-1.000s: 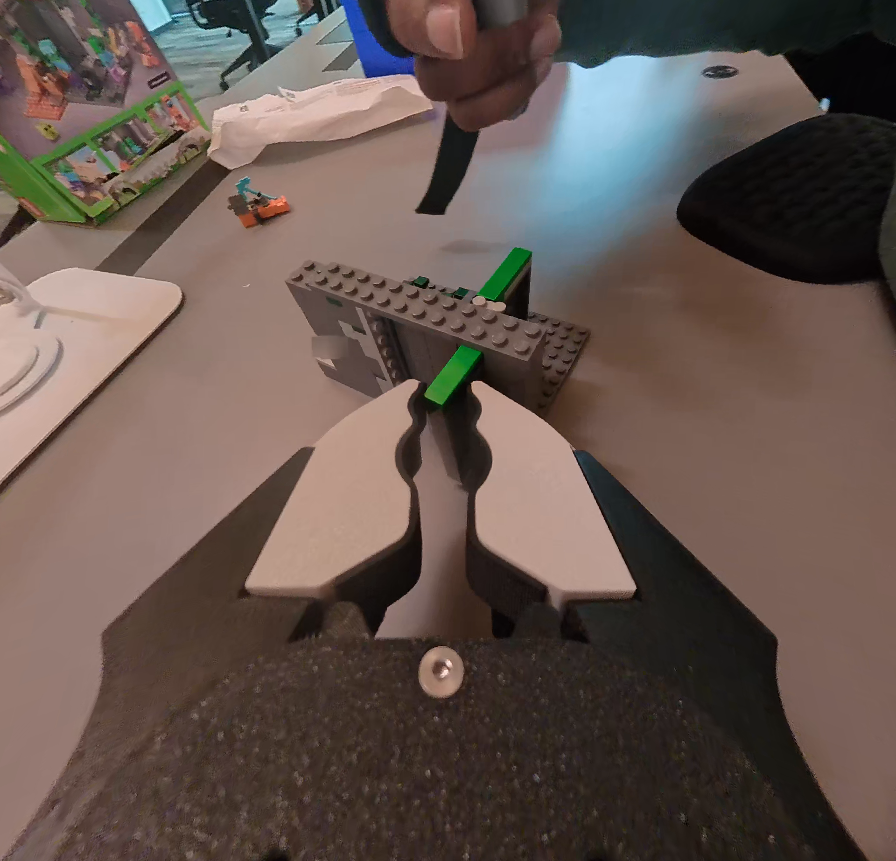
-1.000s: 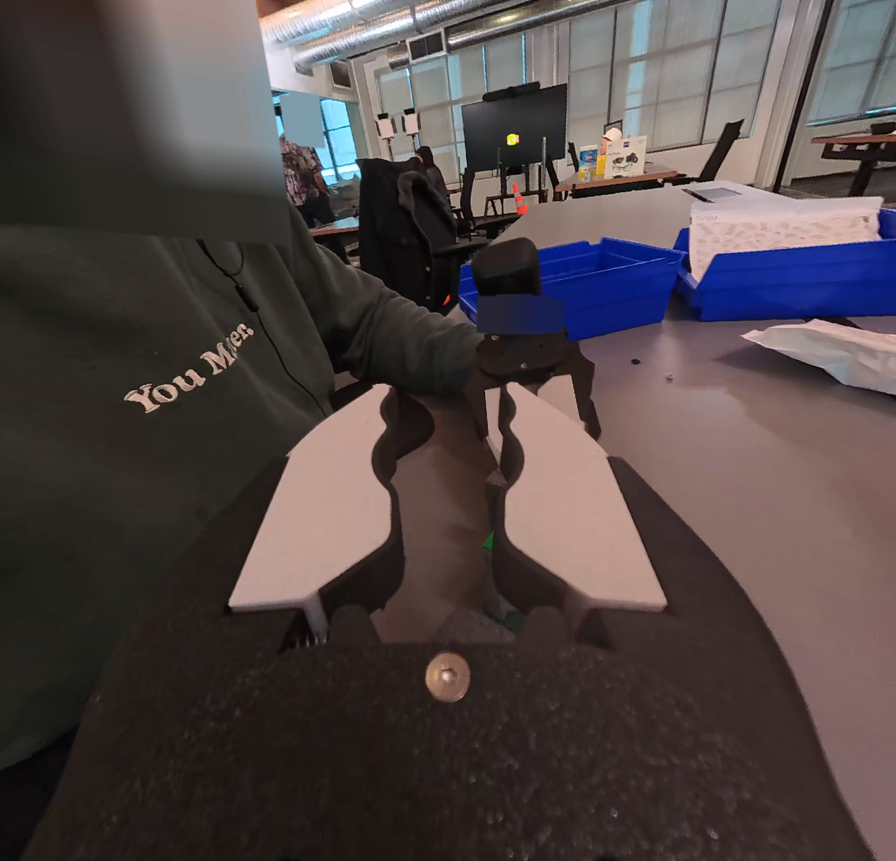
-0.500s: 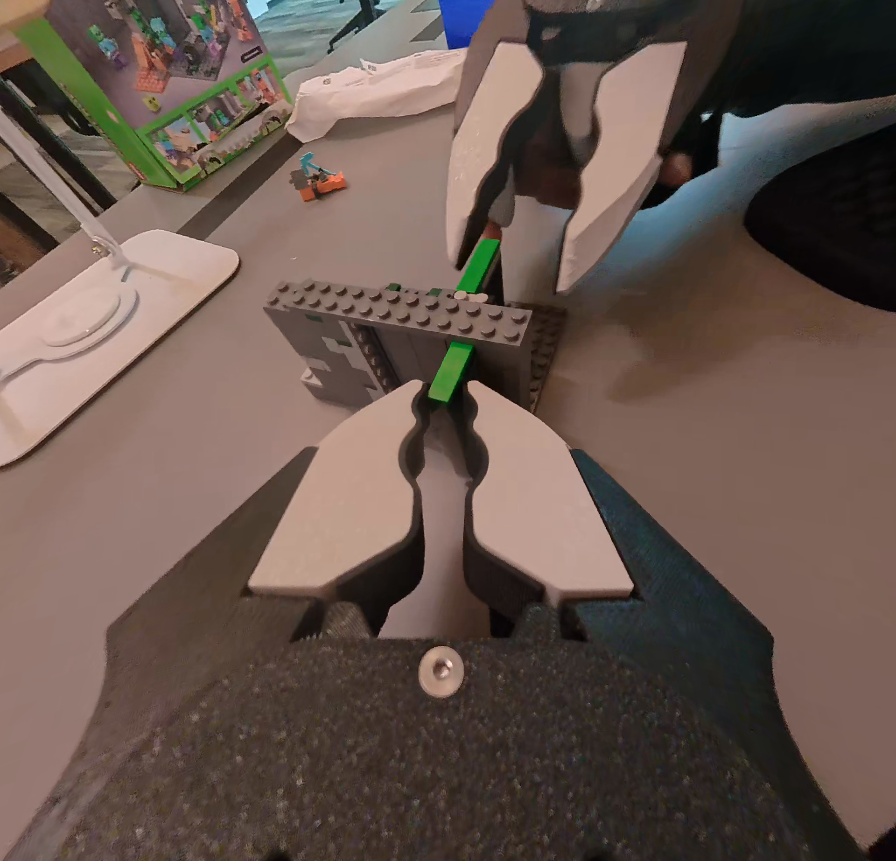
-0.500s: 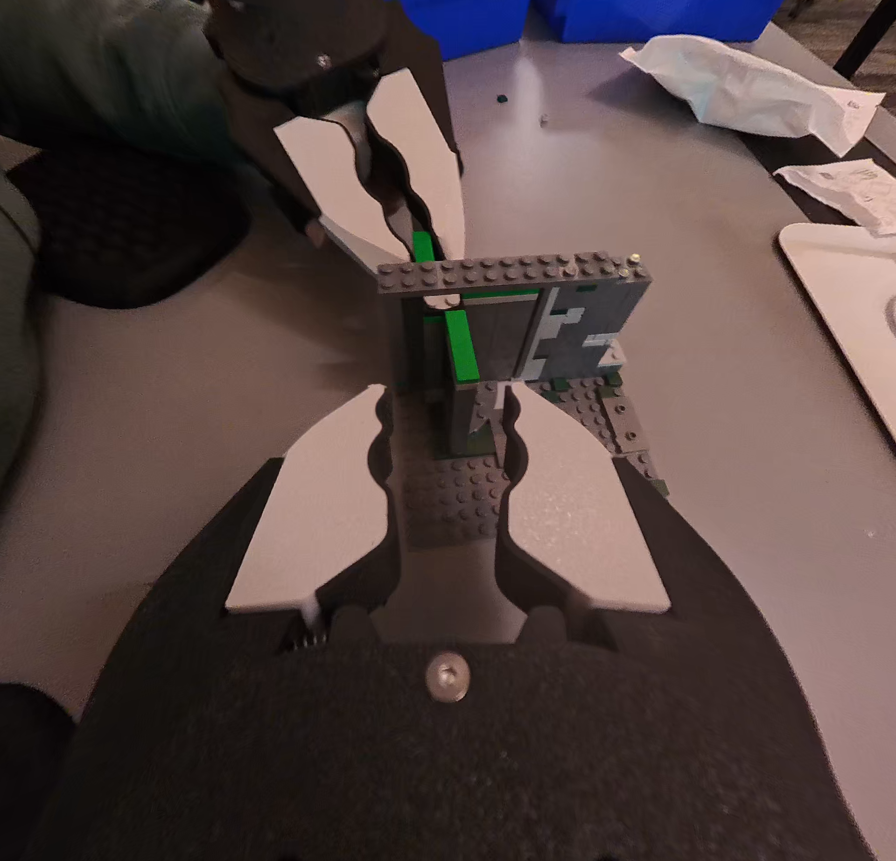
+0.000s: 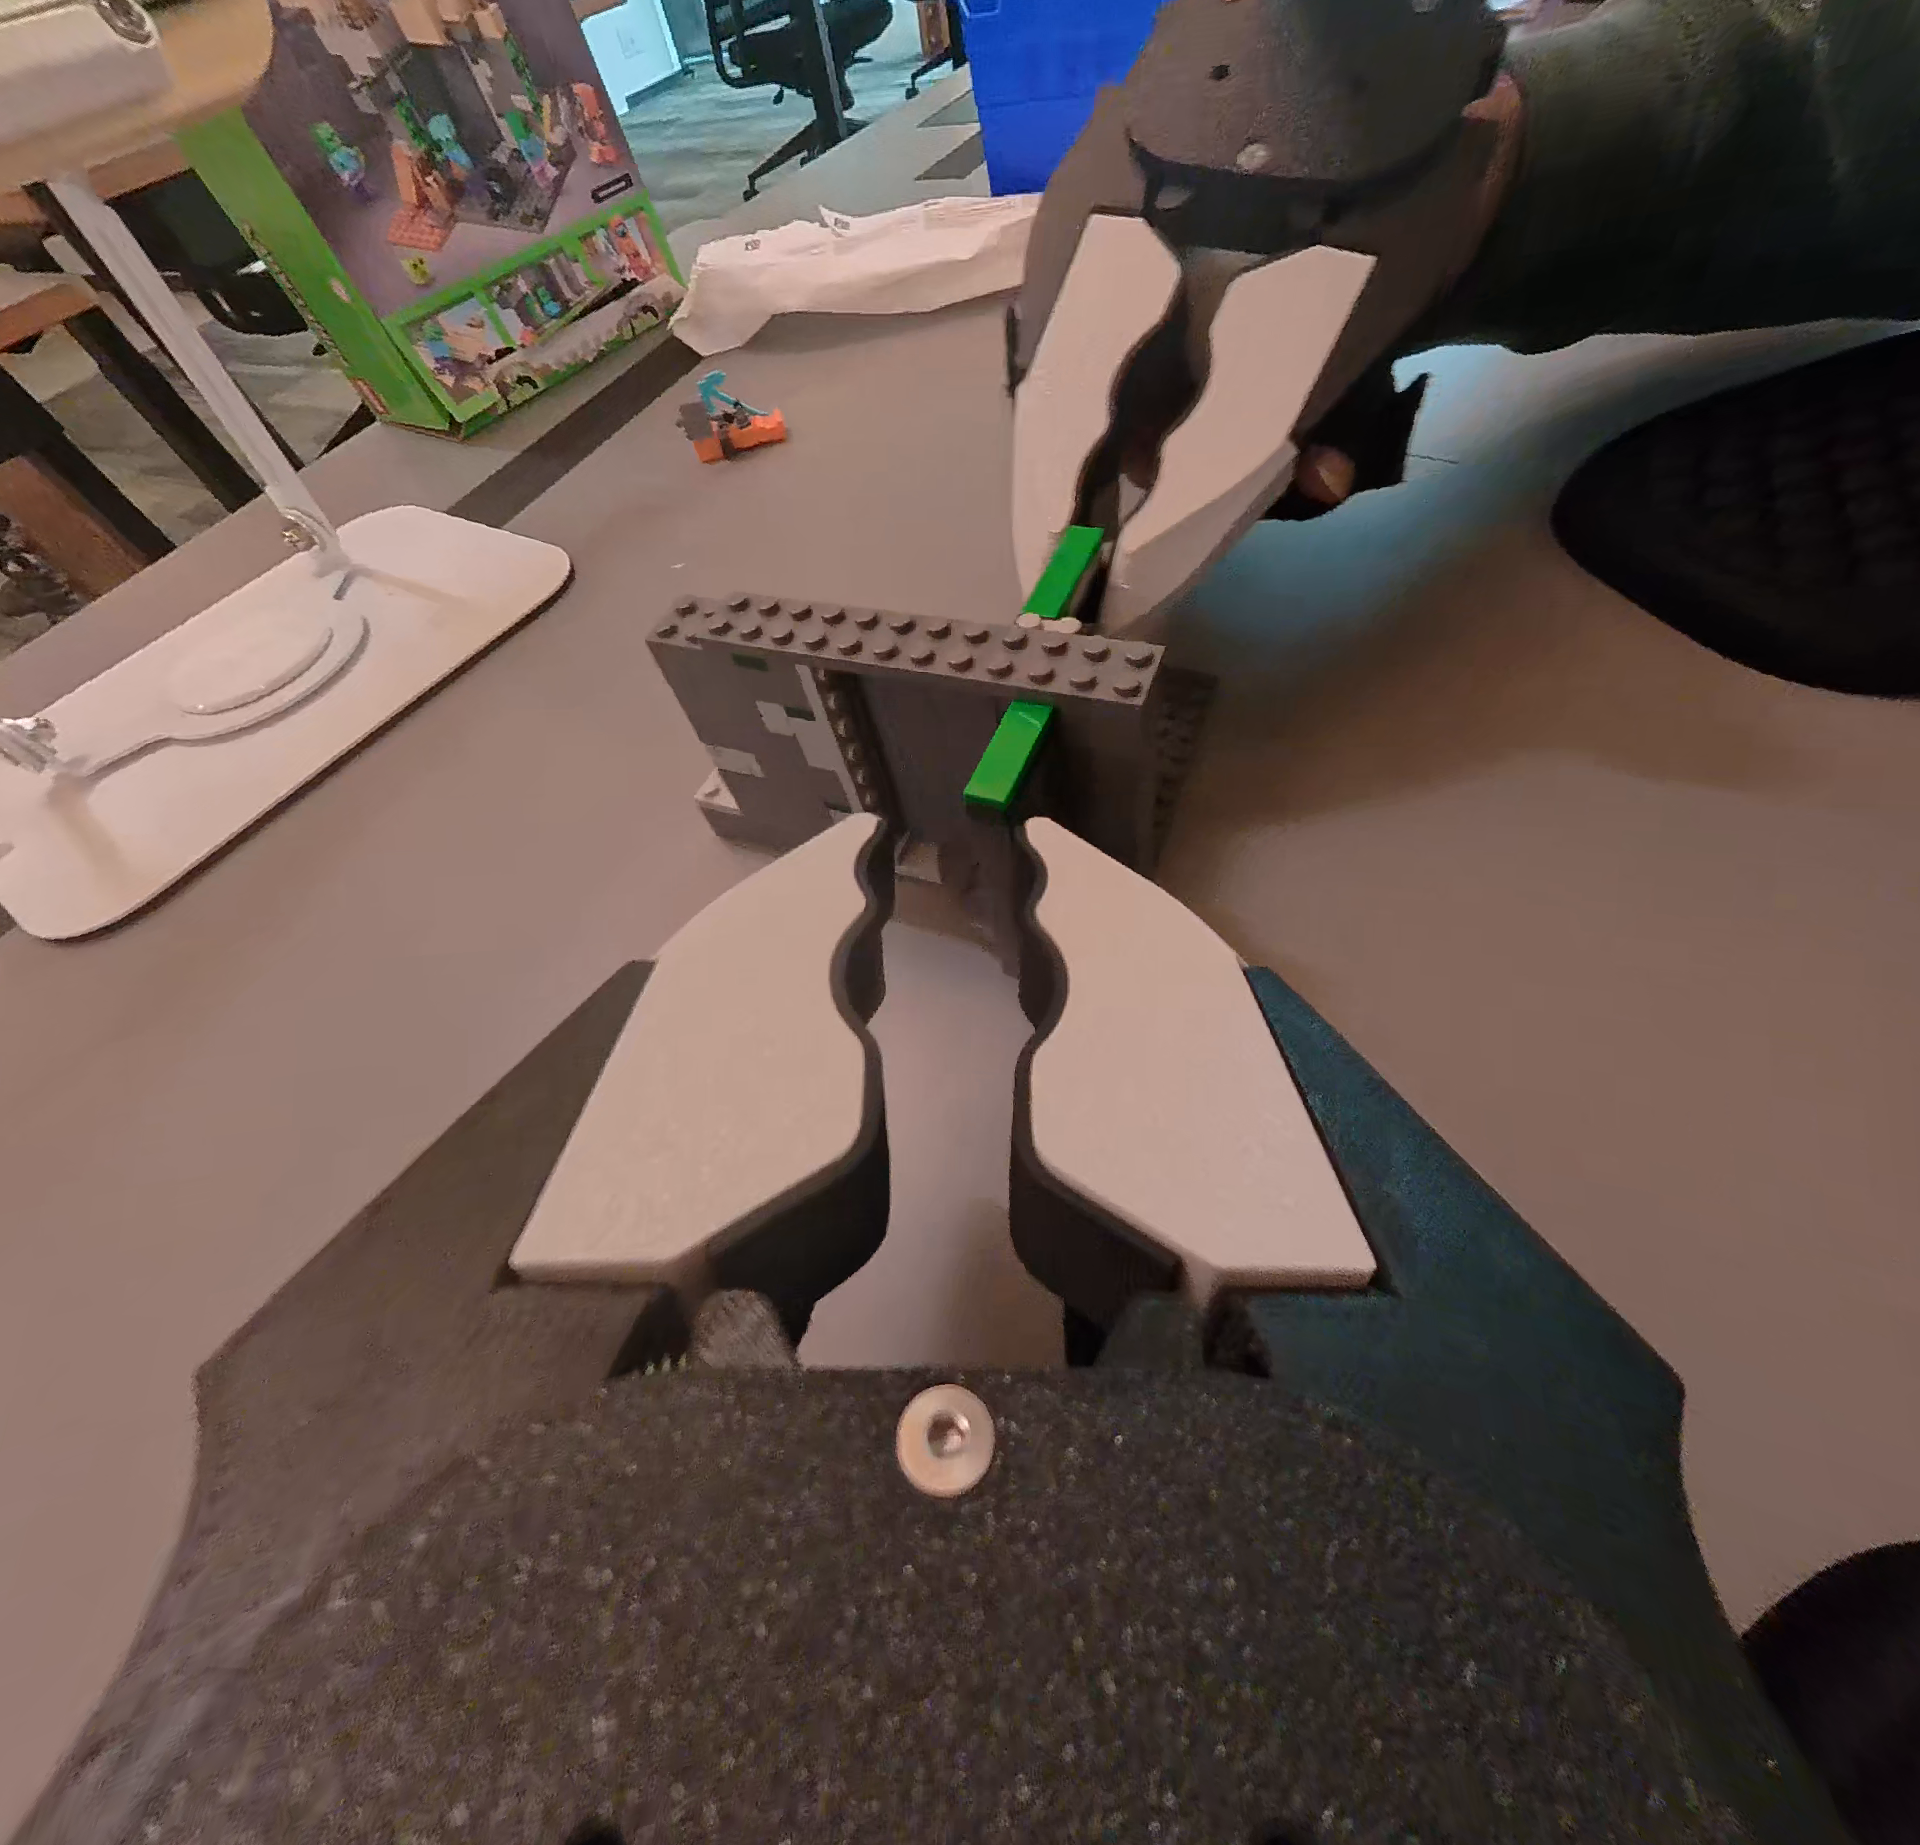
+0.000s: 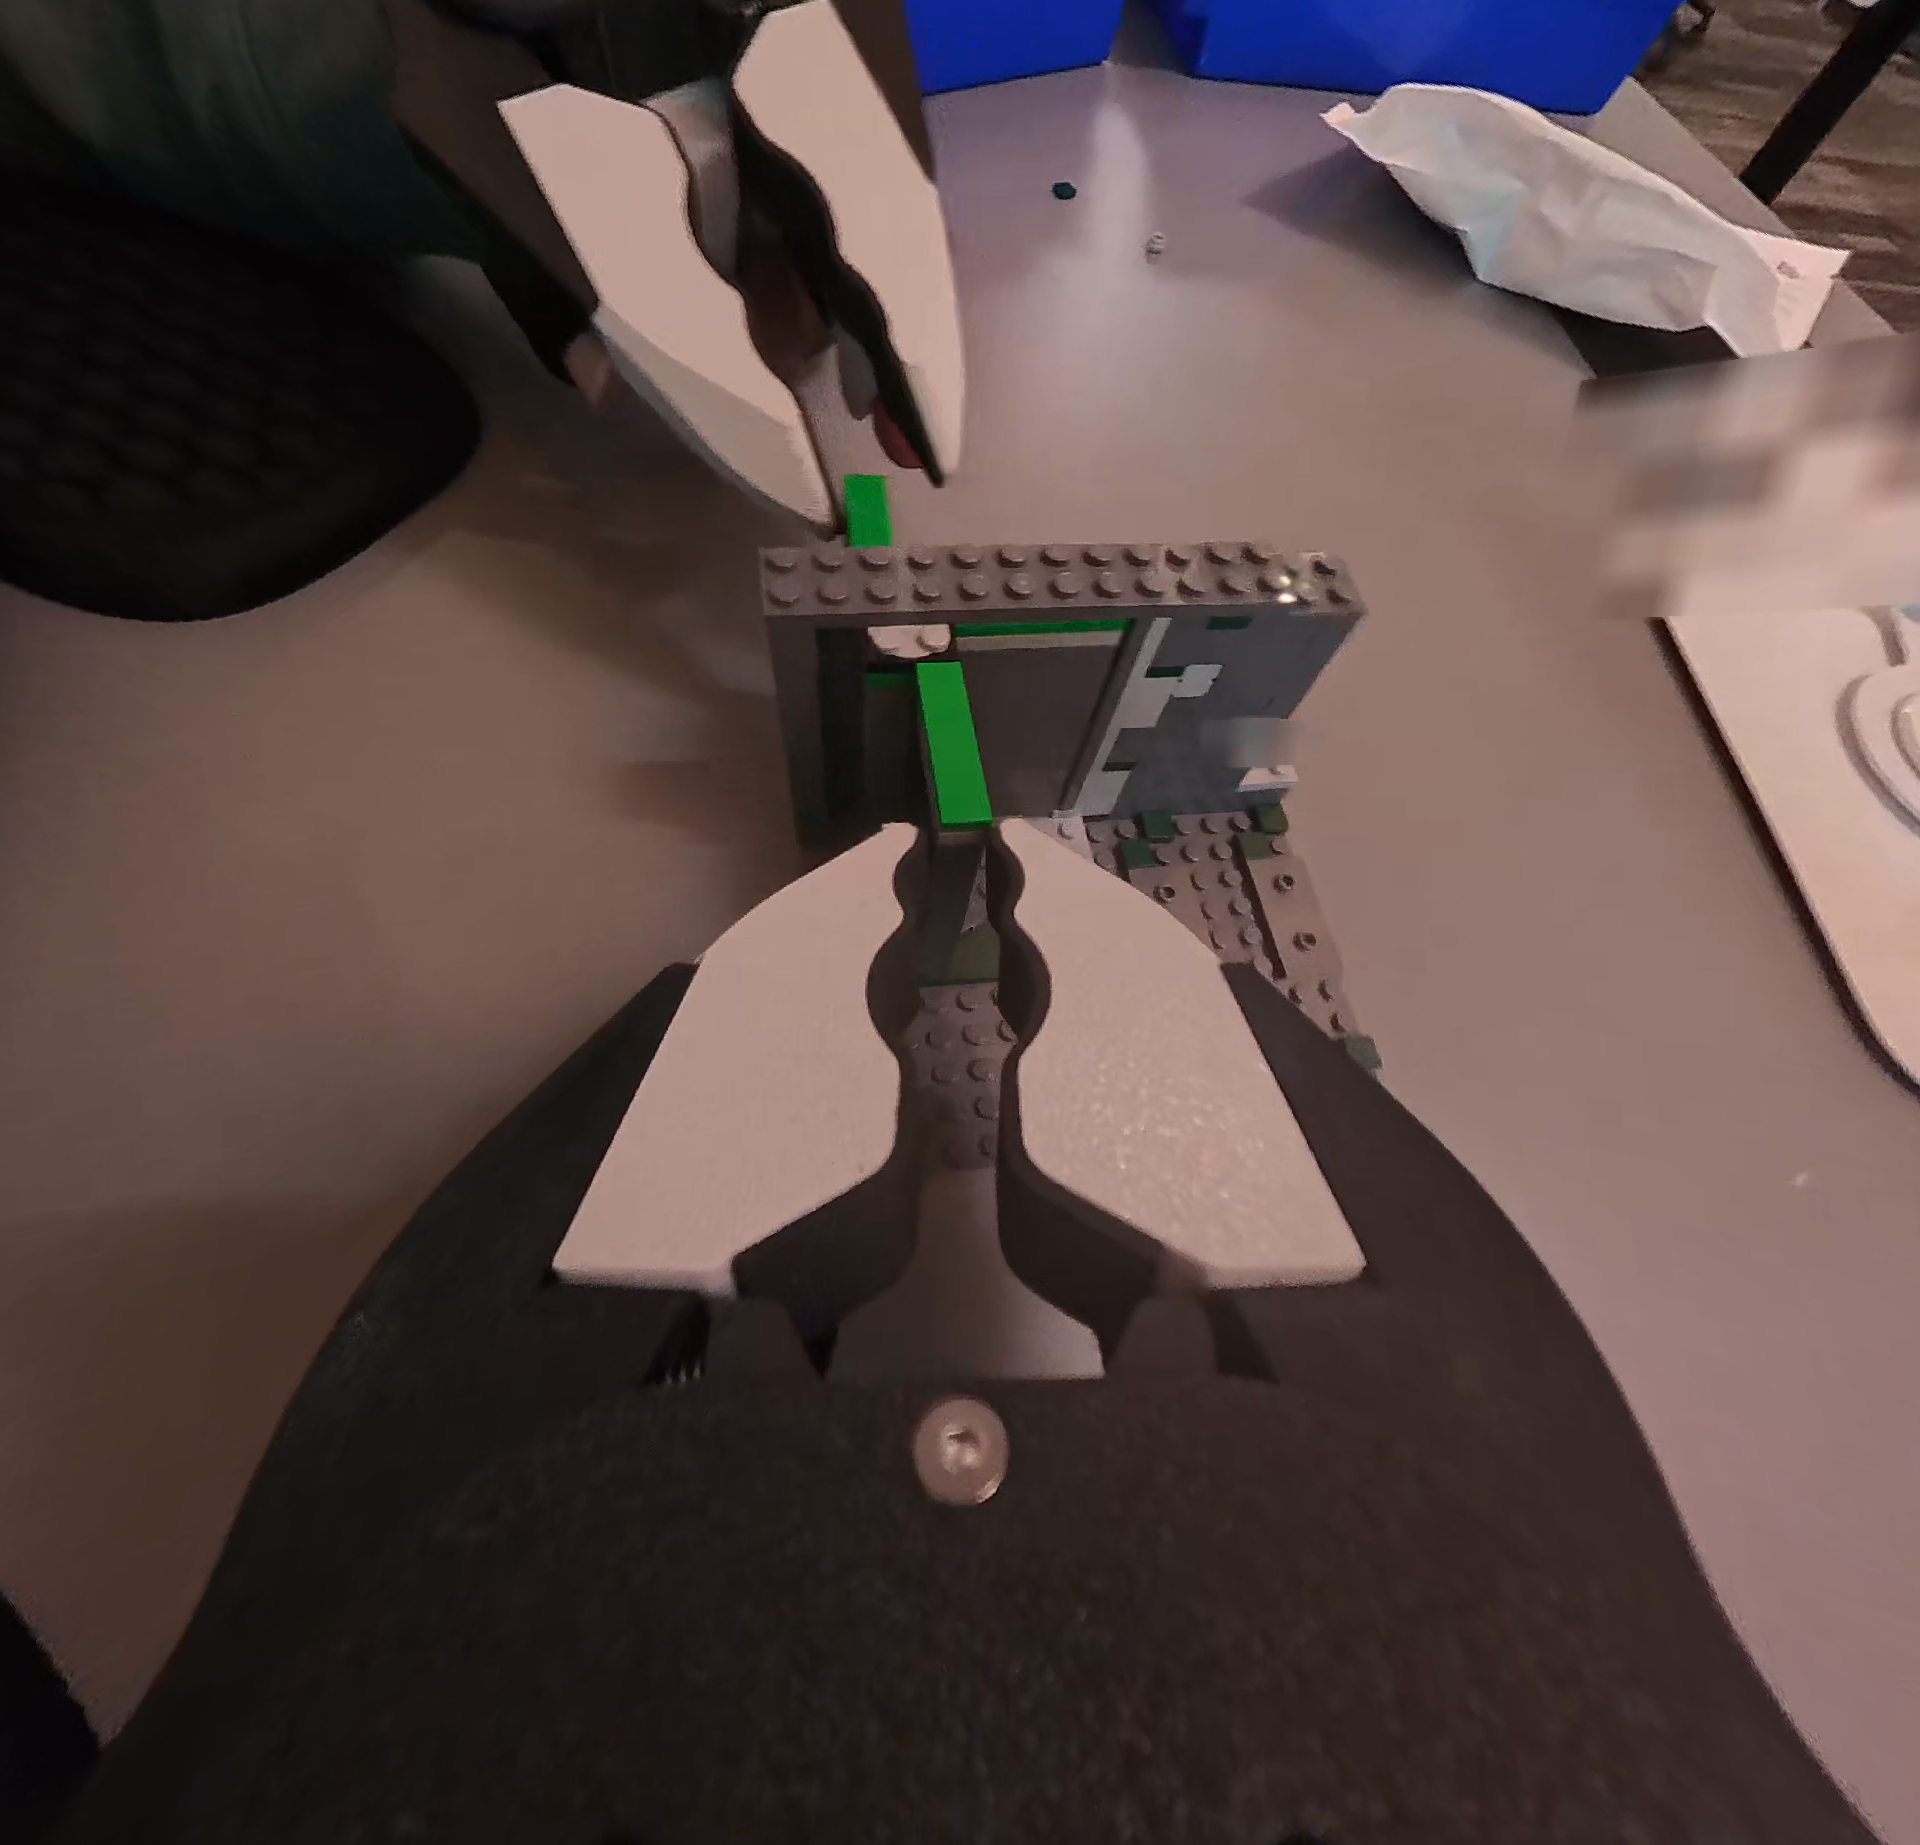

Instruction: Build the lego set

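- My left tongs (image 5: 954, 845) are nearest, low over the desk (image 5: 1455, 860). Their tips are parted wider than the green bar (image 5: 1006, 761) and stop just short of its near end. I see nothing gripped between them. I judge they wait there to catch or steer that end.
- The green bar runs through the opening of the grey wall (image 5: 758, 725), under the long studded plate (image 5: 904, 642) that caps it, and sticks out on both sides. That is why I work it from two directions at once.
- The wall stands upright on its studded baseplate (image 6: 1216, 891), in the middle of the desk between my two tools. Its own weight is all that holds it, so any push on the bar should be gentle or the whole build may slide.
- Beyond the wall, my right tongs (image 6: 951, 845) come down at a slant and look clenched on the bar's far end. I judge they are seating or sliding it into place.
- Farther back a small orange and teal figure (image 5: 732, 424) lies apart, likely waiting for a later step.
- Behind it lie a crumpled white bag (image 5: 852, 268), the set's box (image 5: 457, 237) and a blue bin (image 5: 1049, 60).
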Tool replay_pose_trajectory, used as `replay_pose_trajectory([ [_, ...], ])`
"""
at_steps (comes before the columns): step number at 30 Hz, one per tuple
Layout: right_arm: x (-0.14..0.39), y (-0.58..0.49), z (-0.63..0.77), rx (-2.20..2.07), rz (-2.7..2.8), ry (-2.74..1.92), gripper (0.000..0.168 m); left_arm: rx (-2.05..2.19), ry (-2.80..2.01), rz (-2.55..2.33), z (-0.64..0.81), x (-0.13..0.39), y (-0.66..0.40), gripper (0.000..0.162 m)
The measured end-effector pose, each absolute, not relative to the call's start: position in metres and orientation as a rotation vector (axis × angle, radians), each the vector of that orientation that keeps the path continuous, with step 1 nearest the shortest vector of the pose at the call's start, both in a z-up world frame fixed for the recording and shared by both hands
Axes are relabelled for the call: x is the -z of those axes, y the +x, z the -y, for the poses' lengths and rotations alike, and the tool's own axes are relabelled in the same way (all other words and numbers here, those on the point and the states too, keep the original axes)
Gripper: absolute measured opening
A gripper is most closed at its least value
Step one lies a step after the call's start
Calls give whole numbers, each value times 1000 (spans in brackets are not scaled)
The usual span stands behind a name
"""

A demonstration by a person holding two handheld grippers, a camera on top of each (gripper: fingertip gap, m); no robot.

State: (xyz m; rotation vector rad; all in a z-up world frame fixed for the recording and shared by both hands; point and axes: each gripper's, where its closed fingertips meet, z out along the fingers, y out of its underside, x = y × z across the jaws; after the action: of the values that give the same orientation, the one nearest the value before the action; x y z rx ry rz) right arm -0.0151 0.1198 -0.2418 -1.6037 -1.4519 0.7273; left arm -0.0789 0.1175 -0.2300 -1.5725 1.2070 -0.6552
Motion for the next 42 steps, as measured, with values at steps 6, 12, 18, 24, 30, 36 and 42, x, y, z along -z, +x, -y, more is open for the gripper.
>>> replay_pose_trajectory([
  [6,240,-11,-132,-746,1408,-1625,9,656,-1545,-1223,-113,226,-78,19],
  [12,240,-10,-114,-759,1449,-1599,10,652,-1564,-1163,-123,223,-88,16],
  [18,237,-13,-97,-727,1482,-1579,12,630,-1572,-1130,-129,223,-92,15],
  [24,233,-16,-91,-708,1463,-1573,12,632,-1570,-1130,-128,225,-92,14],
  [30,235,-11,-99,-672,1445,-1589,9,634,-1568,-1128,-127,225,-93,14],
  [36,235,0,-120,-625,1412,-1614,8,638,-1574,-1115,-129,226,-95,14],
  [42,227,-4,-104,-739,1482,-1596,21,635,-1580,-1102,-130,227,-98,14],
])
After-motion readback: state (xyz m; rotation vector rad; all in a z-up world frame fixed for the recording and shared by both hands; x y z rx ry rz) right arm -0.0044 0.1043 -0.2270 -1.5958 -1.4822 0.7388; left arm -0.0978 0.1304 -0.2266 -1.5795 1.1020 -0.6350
